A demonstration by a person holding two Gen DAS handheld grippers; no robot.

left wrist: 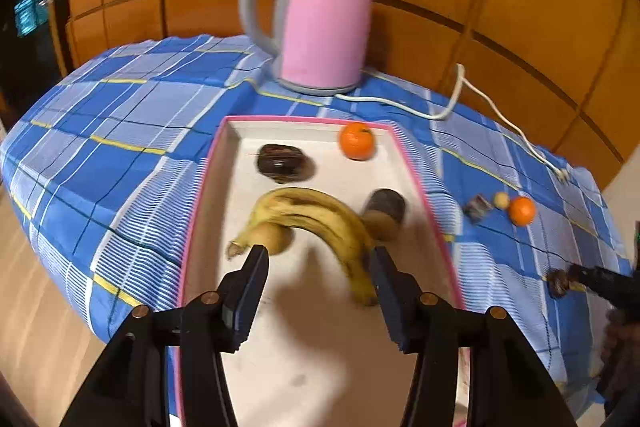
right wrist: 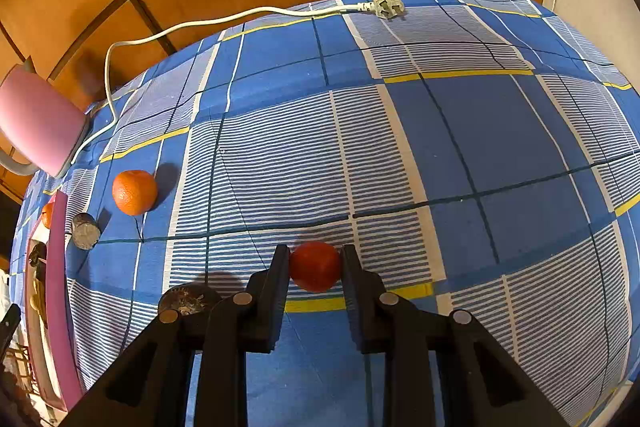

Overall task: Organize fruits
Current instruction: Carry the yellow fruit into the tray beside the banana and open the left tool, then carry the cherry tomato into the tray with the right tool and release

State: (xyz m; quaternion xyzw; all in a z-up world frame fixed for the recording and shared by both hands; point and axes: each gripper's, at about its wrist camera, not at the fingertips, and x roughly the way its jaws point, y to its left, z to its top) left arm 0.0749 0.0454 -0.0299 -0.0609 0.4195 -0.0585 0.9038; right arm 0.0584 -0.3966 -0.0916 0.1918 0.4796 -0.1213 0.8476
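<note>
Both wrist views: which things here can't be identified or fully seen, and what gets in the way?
- Left wrist view: the two dark items in the tray, one and another, are motion-blurred; their kind is unclear.
- Left wrist view: the pale fruit is partly hidden by the banana.
- Right wrist view: the dark lump is partly covered by the right gripper.
- Right wrist view: the tray's contents are cut off at the left edge.

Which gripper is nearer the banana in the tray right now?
Left. The left gripper hangs open just over the banana in the tray. The right gripper is off over the cloth, shut on a red fruit.
</note>
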